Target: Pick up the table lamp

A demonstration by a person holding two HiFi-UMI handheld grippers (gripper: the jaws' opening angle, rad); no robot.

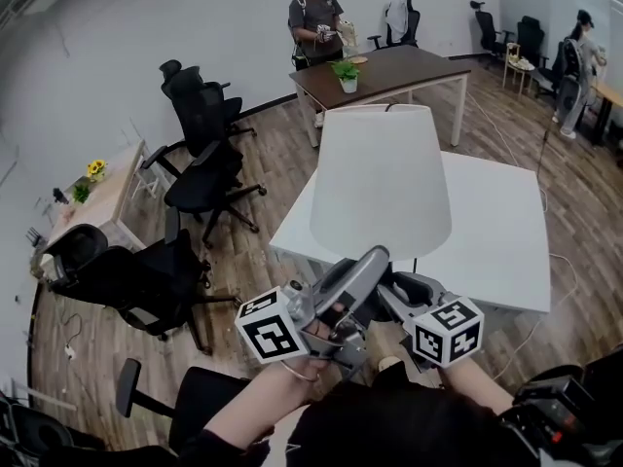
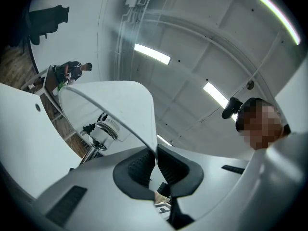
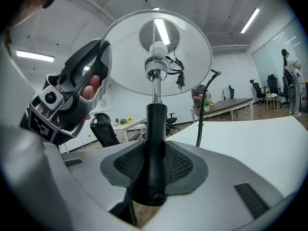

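The table lamp's white cone shade hangs in front of me over the edge of a white table. My left gripper reaches up to the shade's lower rim. In the left gripper view it is shut on that thin rim, with the shade and the bulb socket beyond. My right gripper sits lower, under the shade. In the right gripper view its jaws are shut on the lamp's black stem, below the bulb and the shade's underside. A black cord hangs beside the stem.
Several black office chairs stand at the left on the wood floor. A brown table with a potted plant is behind the white one. One person stands at the back, another at the far right.
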